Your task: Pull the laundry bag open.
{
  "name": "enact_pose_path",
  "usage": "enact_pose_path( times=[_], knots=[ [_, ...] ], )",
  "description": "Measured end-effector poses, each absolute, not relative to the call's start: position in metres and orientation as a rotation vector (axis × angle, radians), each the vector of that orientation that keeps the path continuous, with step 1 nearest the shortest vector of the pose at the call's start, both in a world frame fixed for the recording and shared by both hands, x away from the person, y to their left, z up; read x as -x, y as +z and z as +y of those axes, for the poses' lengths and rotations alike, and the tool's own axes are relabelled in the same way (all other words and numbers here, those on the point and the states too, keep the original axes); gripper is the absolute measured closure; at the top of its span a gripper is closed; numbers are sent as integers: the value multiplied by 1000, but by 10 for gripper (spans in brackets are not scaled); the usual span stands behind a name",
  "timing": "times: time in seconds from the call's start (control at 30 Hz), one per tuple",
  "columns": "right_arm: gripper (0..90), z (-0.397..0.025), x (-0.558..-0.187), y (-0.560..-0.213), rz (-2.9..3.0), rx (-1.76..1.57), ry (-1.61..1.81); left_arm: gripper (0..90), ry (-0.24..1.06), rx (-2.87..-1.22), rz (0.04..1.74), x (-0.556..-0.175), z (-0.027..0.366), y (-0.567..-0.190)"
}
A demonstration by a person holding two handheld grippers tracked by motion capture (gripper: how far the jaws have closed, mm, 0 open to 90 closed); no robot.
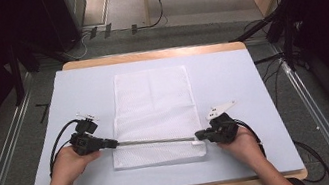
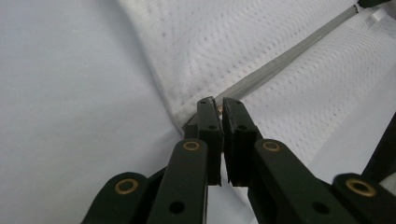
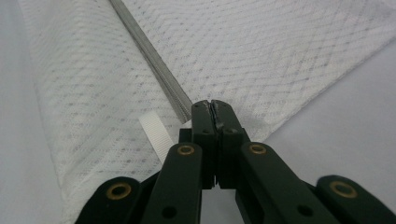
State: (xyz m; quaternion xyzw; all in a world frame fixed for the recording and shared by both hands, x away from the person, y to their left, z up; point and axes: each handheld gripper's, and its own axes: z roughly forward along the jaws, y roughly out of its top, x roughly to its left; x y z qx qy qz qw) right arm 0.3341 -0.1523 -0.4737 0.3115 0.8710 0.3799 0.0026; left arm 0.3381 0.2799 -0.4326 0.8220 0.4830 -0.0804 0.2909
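Observation:
A white mesh bag [image 1: 153, 99] lies flat on the pale table cover [image 1: 231, 76], with a grey zipper [image 1: 155, 140] running across its near end. My left gripper [image 1: 114, 142] pinches the zipper's left end at the bag's edge. In the left gripper view the jaws [image 2: 218, 103] stand nearly together on that corner of the bag [image 2: 243, 42], and the zipper [image 2: 289, 53] runs away up and right. My right gripper [image 1: 198, 136] is shut on the zipper's right end. The right gripper view has the tips [image 3: 211, 105] closed over the zipper [image 3: 149, 51], beside a white ribbon tab [image 3: 156, 133].
The table cover stretches well to both sides of the bag. A wooden table edge [image 1: 156, 53] shows at the far side. Cables [image 1: 59, 140] trail from each gripper. Dark stands and a metal rail [image 1: 318, 112] flank the table on the floor.

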Motion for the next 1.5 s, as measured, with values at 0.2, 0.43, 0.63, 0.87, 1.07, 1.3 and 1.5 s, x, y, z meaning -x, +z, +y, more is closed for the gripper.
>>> enact_pose_path(
  times=[0.2, 0.43, 0.63, 0.87, 1.07, 1.3, 1.5],
  knots=[
    [900, -153, -336, -474, 2750, -963, 1192, 878, -156, -2206, 1323, -331, 286, -433],
    [900, -153, -340, -473, 2778, -966, 1190, 871, -164, -2184, 1290, -329, 287, -435],
    [805, -152, -342, -468, 2808, -947, 1187, 718, -146, -2198, 1270, -330, 292, -440],
    [735, -166, -347, -456, 2672, -1007, 1265, 612, -102, -2147, 1253, -330, 297, -438],
    [676, -175, -352, -455, 2624, -1047, 1269, 532, -12, -2098, 1253, -331, 305, -434],
    [454, -182, -357, -459, 2545, -1137, 1244, 428, 85, -2078, 1257, -336, 315, -434],
    [406, -186, -358, -463, 2520, -1183, 1232, 386, 138, -2052, 1274, -341, 321, -434]
  ],
)
